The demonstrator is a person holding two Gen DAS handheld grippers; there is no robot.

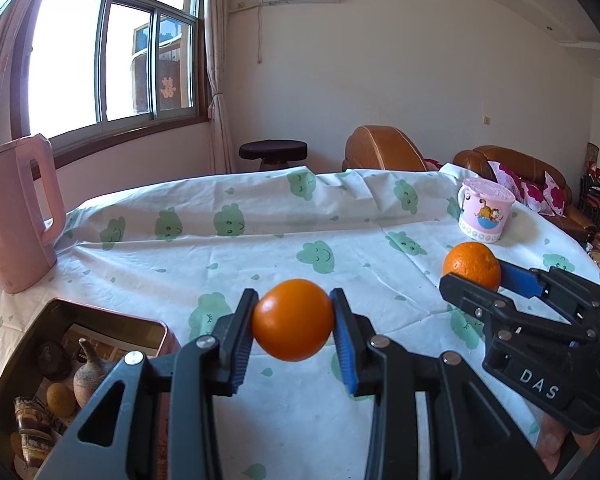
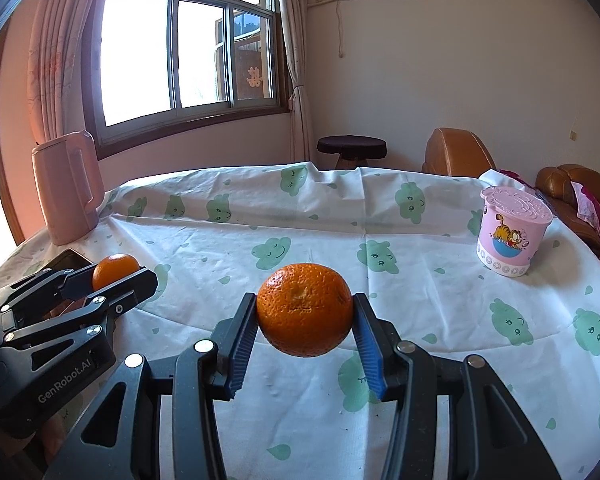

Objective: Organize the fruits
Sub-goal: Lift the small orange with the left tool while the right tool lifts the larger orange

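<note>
The left gripper [image 1: 293,322] pinches a smooth orange [image 1: 293,319] clear of the desk [image 1: 260,256]; the right gripper [image 2: 305,314] pinches a pebbled orange [image 2: 305,309] the same way. A tray [image 1: 112,318] lies just left of and below the left gripper. Each fruit is held only at its widest sides by narrow pads, so a tilt or a loosened squeeze could let it slip, drop and roll off the desk.

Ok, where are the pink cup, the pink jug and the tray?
pink cup [image 2: 510,236], right wrist view, on its side with the cat picture.
pink jug [image 1: 10,220], left wrist view, on its body.
tray [image 1: 100,312], left wrist view, on its far rim.
</note>
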